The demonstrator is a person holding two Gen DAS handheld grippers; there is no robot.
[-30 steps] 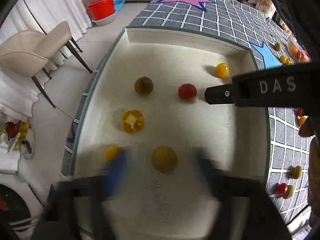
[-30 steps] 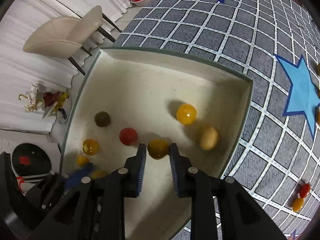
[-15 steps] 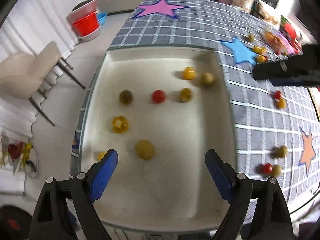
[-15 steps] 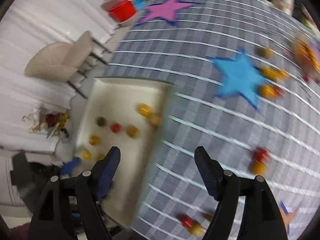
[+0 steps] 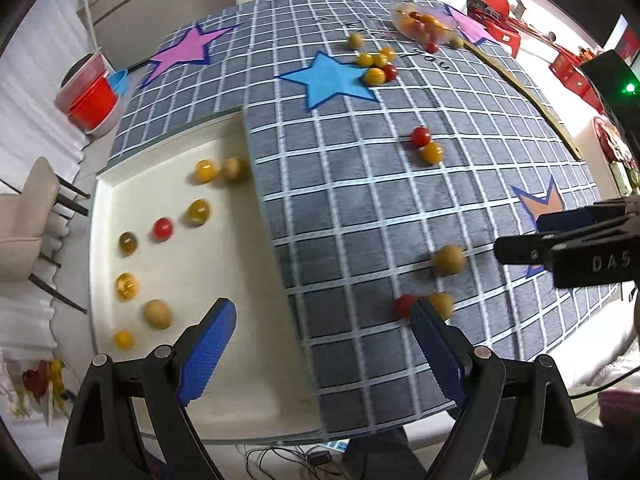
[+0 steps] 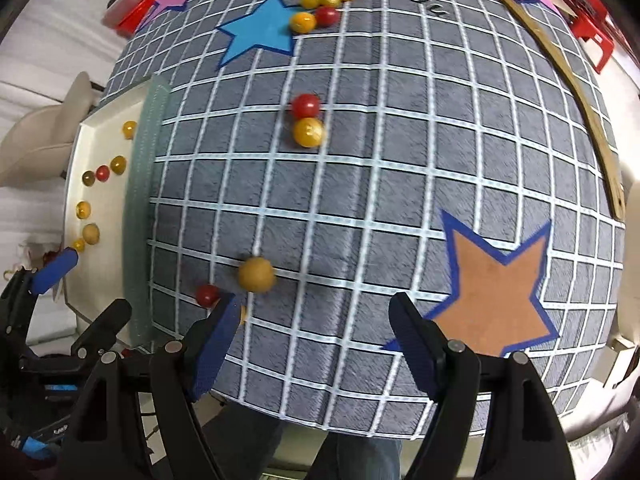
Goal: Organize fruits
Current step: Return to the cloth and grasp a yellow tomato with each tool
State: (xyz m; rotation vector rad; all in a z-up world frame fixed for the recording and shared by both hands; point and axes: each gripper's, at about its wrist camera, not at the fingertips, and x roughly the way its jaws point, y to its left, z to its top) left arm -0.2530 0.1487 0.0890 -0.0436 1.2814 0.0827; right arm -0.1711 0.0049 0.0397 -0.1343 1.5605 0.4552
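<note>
A white tray [image 5: 248, 344] at the table's left holds several small fruits, among them a red one [image 5: 162, 228] and a tan one [image 5: 157, 313]. It also shows in the right wrist view [image 6: 116, 216]. My left gripper [image 5: 320, 340] is open and empty above the tray's right edge. Loose on the checked cloth lie a tan fruit [image 5: 449, 259] [image 6: 256, 274], a red fruit [image 5: 405, 305] [image 6: 207, 294] and a red-and-yellow pair [image 5: 425, 144] [image 6: 306, 120]. My right gripper [image 6: 312, 344] is open and empty, just right of the tan fruit.
A cluster of yellow and red fruits [image 5: 376, 65] lies by the blue star [image 5: 329, 79]. A clear bowl of fruit [image 5: 422, 23] stands at the far edge. A wooden strip [image 6: 576, 88] runs along the right side. A chair [image 5: 24, 208] stands left of the table.
Both grippers have pulled back from the tray and swung right over the cloth. My right gripper opened and left a yellow fruit in the tray. The left gripper stays open.
</note>
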